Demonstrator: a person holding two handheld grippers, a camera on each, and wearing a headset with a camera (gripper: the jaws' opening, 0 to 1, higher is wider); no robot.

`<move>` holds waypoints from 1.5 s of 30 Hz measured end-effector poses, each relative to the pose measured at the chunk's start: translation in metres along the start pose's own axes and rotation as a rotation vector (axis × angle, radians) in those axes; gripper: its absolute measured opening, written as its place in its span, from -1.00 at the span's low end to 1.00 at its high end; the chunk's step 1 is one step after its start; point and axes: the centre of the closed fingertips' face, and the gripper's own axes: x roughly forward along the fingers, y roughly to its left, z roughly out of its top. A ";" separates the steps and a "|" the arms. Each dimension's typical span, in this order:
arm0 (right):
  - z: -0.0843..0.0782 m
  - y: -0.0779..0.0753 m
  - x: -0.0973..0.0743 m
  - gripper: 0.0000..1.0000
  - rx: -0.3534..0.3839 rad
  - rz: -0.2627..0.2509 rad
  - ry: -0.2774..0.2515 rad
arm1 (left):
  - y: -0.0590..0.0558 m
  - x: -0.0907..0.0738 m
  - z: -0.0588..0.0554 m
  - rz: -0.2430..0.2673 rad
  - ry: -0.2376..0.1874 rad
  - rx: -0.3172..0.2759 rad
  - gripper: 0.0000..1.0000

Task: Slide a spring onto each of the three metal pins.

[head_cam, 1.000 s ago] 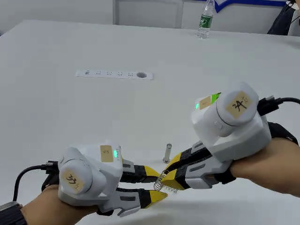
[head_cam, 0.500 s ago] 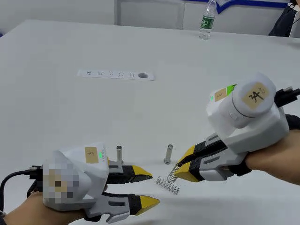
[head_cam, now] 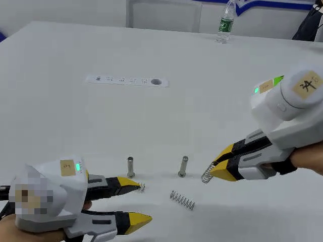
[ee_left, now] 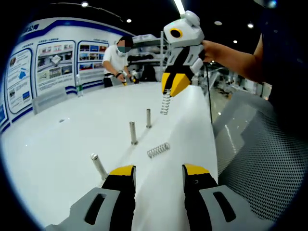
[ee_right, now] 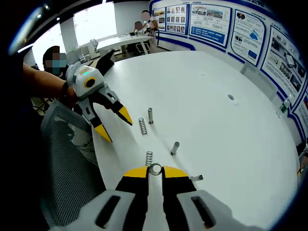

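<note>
The big white bench (head_cam: 60,126) is carrying three little metal pins standing in a row, and all three are looking bare. The right tongs (head_cam: 214,169) are pinching tight on one end of the held spring (head_cam: 207,174), which is hanging just beside the last pin (ee_left: 148,118) and is not on it yet. The loose spring (head_cam: 182,199) is lying flat on the bench near the middle pin (head_cam: 183,166). The left tongs (head_cam: 139,201) are gaping wide and carrying nothing, close to the first pin (head_cam: 130,167). Here is what could be going wrong, I think: the tongs are gripping only the tip of the held spring, so it could be wobbling, missing the pin top, or popping out and rolling away. A bump could be knocking a pin too, though I cannot tell if the pins are fixed down. Compared with a moment ago, the two tongs are sitting well apart instead of close together, the held spring is hanging clear of the loose spring, and the first pin is showing.
</note>
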 end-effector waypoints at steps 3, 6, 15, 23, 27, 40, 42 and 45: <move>0.000 -0.005 -0.004 -0.78 0.008 -0.012 -0.002 | 0.004 -0.005 -0.003 0.020 0.000 -0.014 -0.15; 0.000 -0.009 -0.007 -0.78 0.012 -0.024 -0.002 | 0.009 -0.010 -0.006 0.040 0.001 -0.028 -0.09; -0.001 -0.027 -0.018 -0.78 0.018 -0.067 0.008 | 0.018 -0.019 -0.013 0.092 0.003 -0.063 0.04; -0.006 -0.045 -0.021 -0.78 0.021 -0.114 0.035 | 0.023 -0.023 -0.016 0.118 0.000 -0.079 0.11; -0.010 -0.056 -0.019 -0.78 0.025 -0.129 0.047 | 0.024 -0.023 -0.016 0.126 -0.002 -0.086 0.14; -0.016 -0.073 -0.004 -0.78 0.053 -0.132 0.069 | 0.026 -0.025 -0.014 0.147 -0.004 -0.099 0.24; -0.017 -0.072 -0.002 -0.78 0.062 -0.123 0.071 | 0.026 -0.025 -0.014 0.148 -0.003 -0.101 0.25; -0.021 -0.075 -0.001 -0.78 0.056 -0.131 0.090 | 0.026 -0.026 -0.015 0.151 -0.002 -0.105 0.26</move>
